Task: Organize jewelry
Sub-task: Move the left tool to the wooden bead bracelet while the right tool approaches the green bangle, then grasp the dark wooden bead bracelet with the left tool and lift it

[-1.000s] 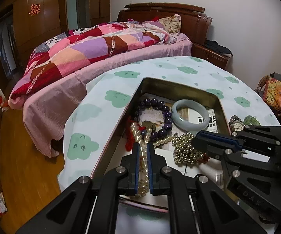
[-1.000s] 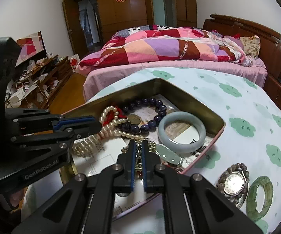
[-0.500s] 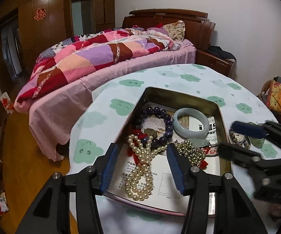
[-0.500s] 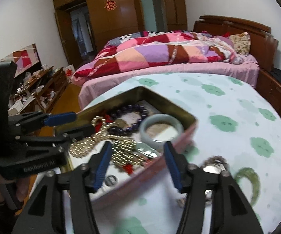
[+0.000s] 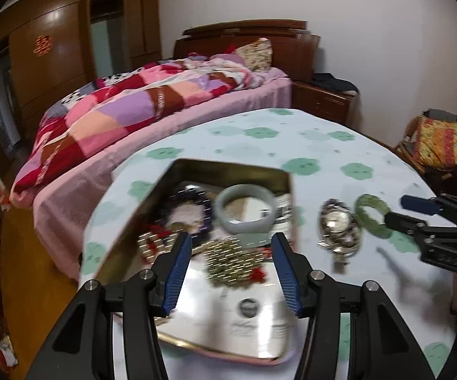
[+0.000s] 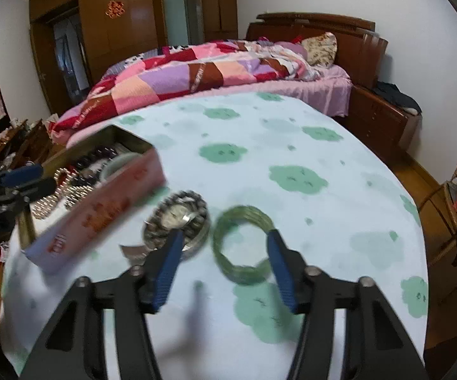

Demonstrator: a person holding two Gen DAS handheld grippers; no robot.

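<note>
An open metal tin [image 5: 228,166] [image 6: 101,212] on the round table holds a pale jade bangle [image 5: 244,209], a dark bead bracelet [image 5: 193,202], pearl strands [image 5: 152,245] and a gold bead chain [image 5: 231,262]. A beaded watch [image 5: 337,226] [image 6: 177,221] and a green bangle [image 5: 372,212] [image 6: 244,247] lie on the cloth right of the tin. My left gripper [image 5: 233,269] is open and empty above the tin's near half. My right gripper [image 6: 223,269] is open and empty, just short of the watch and green bangle; it shows in the left wrist view [image 5: 418,209].
The table has a white cloth with green cloud prints [image 6: 291,177]. A bed with a patchwork quilt [image 6: 196,76] stands behind it, wooden wardrobes [image 6: 127,31] beyond. A chair with colourful cloth [image 5: 440,142] stands at the right. A cluttered shelf [image 6: 6,139] is at the left.
Both grippers opened, releasing the pearl strand and the gold chain into the tin, then drew back. The right gripper swung right, over the watch and green bangle.
</note>
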